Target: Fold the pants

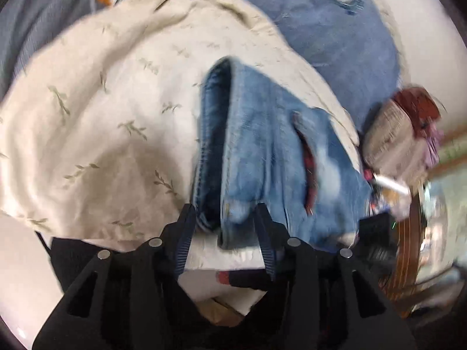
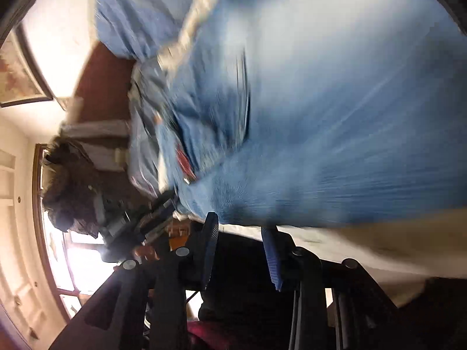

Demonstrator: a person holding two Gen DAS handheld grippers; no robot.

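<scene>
The work surface is a bed covered with a cream sheet (image 1: pixel 96 122) printed with small leaf sprigs; a blue blanket (image 1: pixel 327 29) lies at the far right, and a stuffed doll with red hair (image 1: pixel 402 134) sits at the right edge. The right wrist view is rolled on its side and heavily blurred; a window and wall appear at its left.

The jeans (image 1: pixel 262 151) lie bunched on the cream sheet, running from the centre of the left wrist view toward the near edge. A rip showing red lining is visible on the right portion.

The left gripper (image 1: pixel 224 218) has its jaws spread, with a near fold of denim lying between them. No pinch is visible.

The right gripper (image 2: pixel 239 227) also has its jaws parted, directly below blue fabric (image 2: pixel 321 116) that fills the view. Whether this fabric is the jeans or the blanket cannot be told, nor whether the fingertips touch it.

Recommended procedure for the step in hand, judged to be securing the near end of the jeans:
- Close the left jaws fully on the denim fold, catching all layers.
- Take hold of the matching edge with the right gripper.
- Lift both ends level before carrying them over, to avoid twisting.
</scene>
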